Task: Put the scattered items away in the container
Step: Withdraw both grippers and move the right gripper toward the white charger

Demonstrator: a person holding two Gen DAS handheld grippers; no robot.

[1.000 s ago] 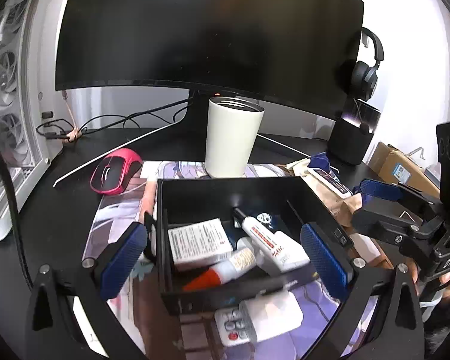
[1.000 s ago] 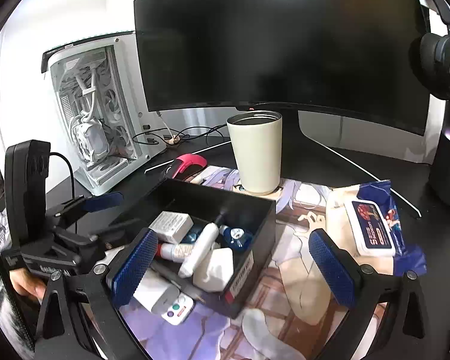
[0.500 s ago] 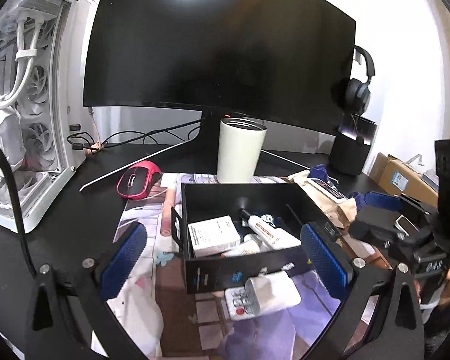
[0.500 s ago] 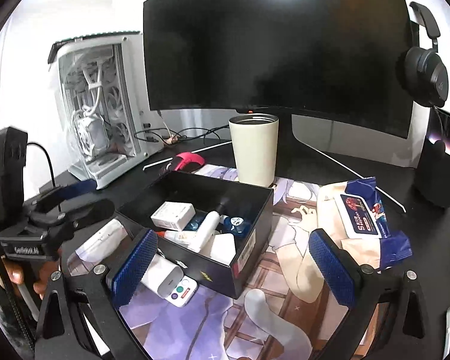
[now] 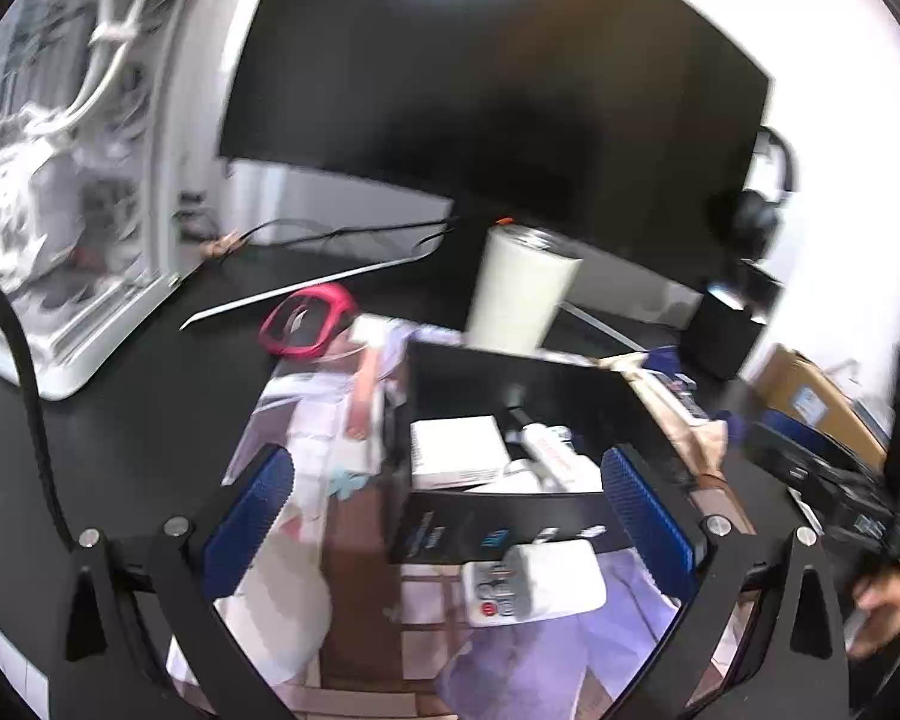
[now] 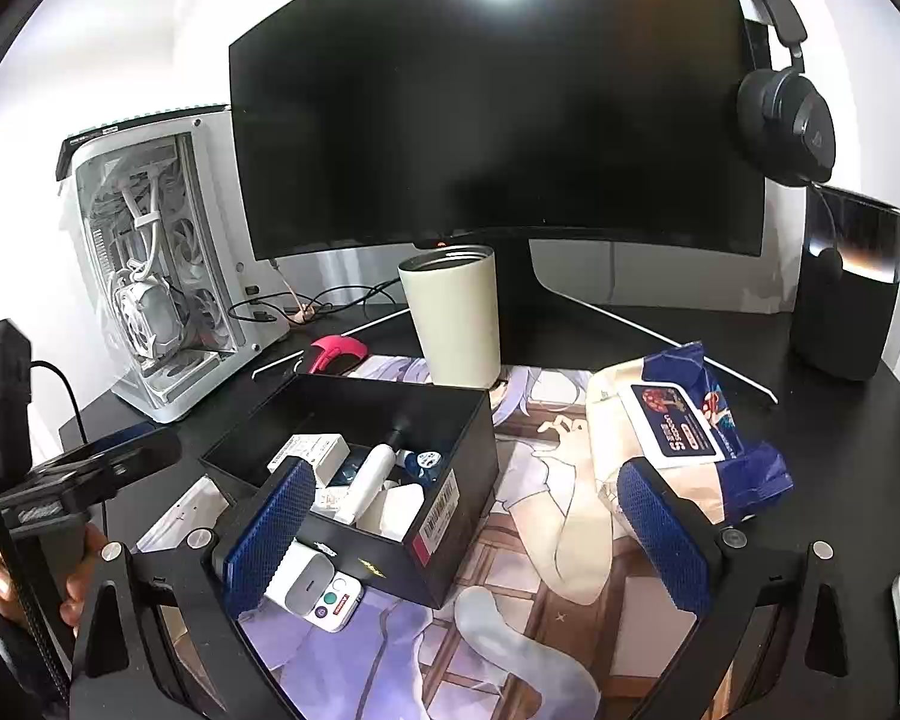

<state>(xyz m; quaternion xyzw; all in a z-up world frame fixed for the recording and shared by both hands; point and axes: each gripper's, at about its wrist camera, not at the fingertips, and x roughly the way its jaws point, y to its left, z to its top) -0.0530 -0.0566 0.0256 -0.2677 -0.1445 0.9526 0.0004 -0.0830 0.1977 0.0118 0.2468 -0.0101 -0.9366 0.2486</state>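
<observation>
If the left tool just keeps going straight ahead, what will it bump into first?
Probably the small white remote lying on the mat in front of the black box. It sits between the open left tool's blue pads. The box wall comes right behind it; depth is hard to judge.

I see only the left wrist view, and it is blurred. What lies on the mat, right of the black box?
Observer: A blue and beige wipes pack lies there, apart from the black box.
Operator: Is something in the box hidden from me?
Observer: Yes, a small item with a round blue top, beside the white tube.
Operator: Does the right gripper hold anything?
Observer: No, the right gripper is open and empty.
</observation>
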